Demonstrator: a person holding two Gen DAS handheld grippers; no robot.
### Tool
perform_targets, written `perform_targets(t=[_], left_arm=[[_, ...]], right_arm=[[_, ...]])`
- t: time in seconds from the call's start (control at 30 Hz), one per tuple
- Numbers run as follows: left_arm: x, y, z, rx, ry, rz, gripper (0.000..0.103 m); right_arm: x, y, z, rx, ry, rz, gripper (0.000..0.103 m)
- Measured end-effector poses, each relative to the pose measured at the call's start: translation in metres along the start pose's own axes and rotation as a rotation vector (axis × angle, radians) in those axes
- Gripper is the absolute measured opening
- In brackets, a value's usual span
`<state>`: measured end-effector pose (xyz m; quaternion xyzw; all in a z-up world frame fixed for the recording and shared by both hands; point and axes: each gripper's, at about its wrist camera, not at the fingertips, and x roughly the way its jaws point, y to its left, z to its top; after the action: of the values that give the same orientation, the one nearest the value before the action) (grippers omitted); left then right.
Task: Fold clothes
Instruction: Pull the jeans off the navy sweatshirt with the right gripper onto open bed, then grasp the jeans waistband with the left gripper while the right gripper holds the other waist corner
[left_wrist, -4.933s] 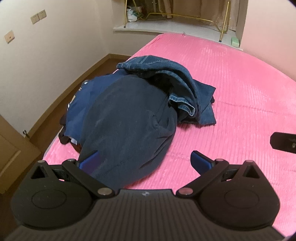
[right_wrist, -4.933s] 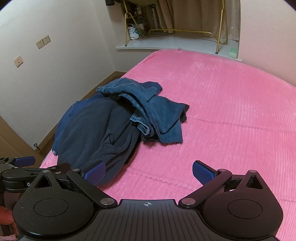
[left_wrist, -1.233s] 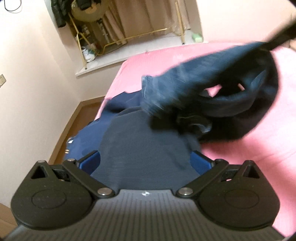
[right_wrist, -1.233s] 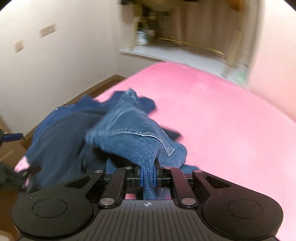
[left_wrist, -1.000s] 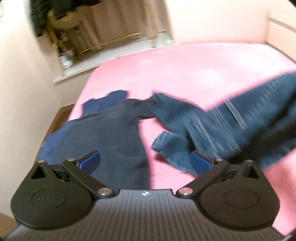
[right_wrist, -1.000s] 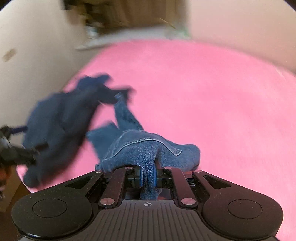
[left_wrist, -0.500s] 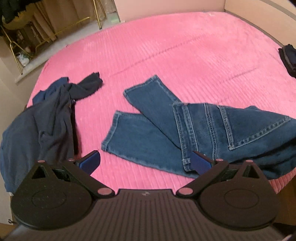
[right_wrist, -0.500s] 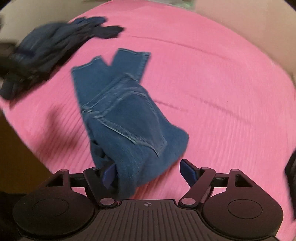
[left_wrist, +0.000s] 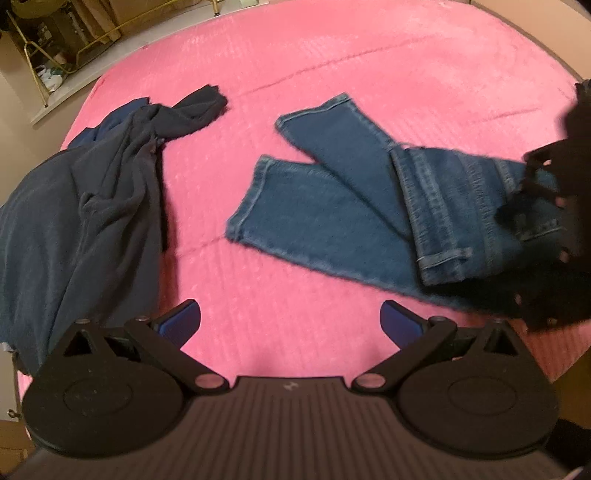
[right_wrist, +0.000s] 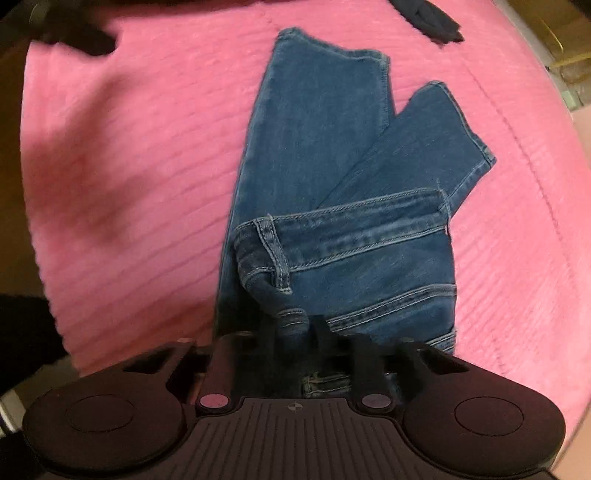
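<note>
Blue jeans lie spread on the pink bed, legs pointing left and apart in a V, waist end at the right. In the right wrist view the jeans stretch away from me, with the waistband folded over. My right gripper is shut on the waistband fold; it also shows as a dark blurred shape in the left wrist view. My left gripper is open and empty, over bare bed near the front edge, short of the jeans.
A heap of dark navy clothes lies at the bed's left side. The pink bedspread extends far back. A gold metal rack stands beyond the bed. A dark garment lies at the far edge in the right wrist view.
The right gripper, open half a second ago, has shut on the jeans' waistband. The jeans, pulled off the heap a second ago, now lie spread on the bed. The left gripper stayed open.
</note>
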<state>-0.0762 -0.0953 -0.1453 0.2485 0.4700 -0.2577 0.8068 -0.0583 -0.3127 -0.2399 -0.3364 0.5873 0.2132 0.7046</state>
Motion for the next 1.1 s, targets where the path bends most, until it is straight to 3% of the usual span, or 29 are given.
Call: perform_targets(t=[0.1, 0.2, 0.27, 0.37, 0.53, 0.7, 0.93, 1.1], left_arm=[[0.001, 0.010, -0.003, -0.011, 0.002, -0.012, 0.102], [-0.001, 0.014, 0.004, -0.003, -0.021, -0.029, 0.102], [-0.004, 0.014, 0.015, -0.010, -0.048, -0.055, 0.102], [-0.009, 0.005, 0.038, -0.016, -0.096, -0.116, 0.102], [-0.012, -0.030, 0.078, 0.005, -0.149, -0.227, 0.102], [-0.001, -0.081, 0.099, -0.036, -0.123, -0.334, 0.102], [0.043, -0.188, 0.137, -0.004, -0.014, -0.478, 0.094], [0.086, -0.270, 0.180, 0.124, 0.063, -0.527, 0.091]], right_arm=[[-0.045, -0.027, -0.008, 0.186, -0.134, 0.021, 0.010], [-0.110, -0.090, -0.051, 0.546, -0.308, 0.078, 0.009], [-0.144, -0.130, -0.097, 0.784, -0.396, 0.049, 0.009], [-0.172, -0.167, -0.173, 1.028, -0.461, -0.020, 0.009], [-0.183, -0.193, -0.299, 1.331, -0.482, -0.087, 0.009], [-0.163, -0.211, -0.398, 1.508, -0.468, -0.065, 0.009], [-0.136, -0.216, -0.547, 1.710, -0.394, 0.028, 0.009], [-0.108, -0.193, -0.611, 1.820, -0.355, 0.090, 0.009]])
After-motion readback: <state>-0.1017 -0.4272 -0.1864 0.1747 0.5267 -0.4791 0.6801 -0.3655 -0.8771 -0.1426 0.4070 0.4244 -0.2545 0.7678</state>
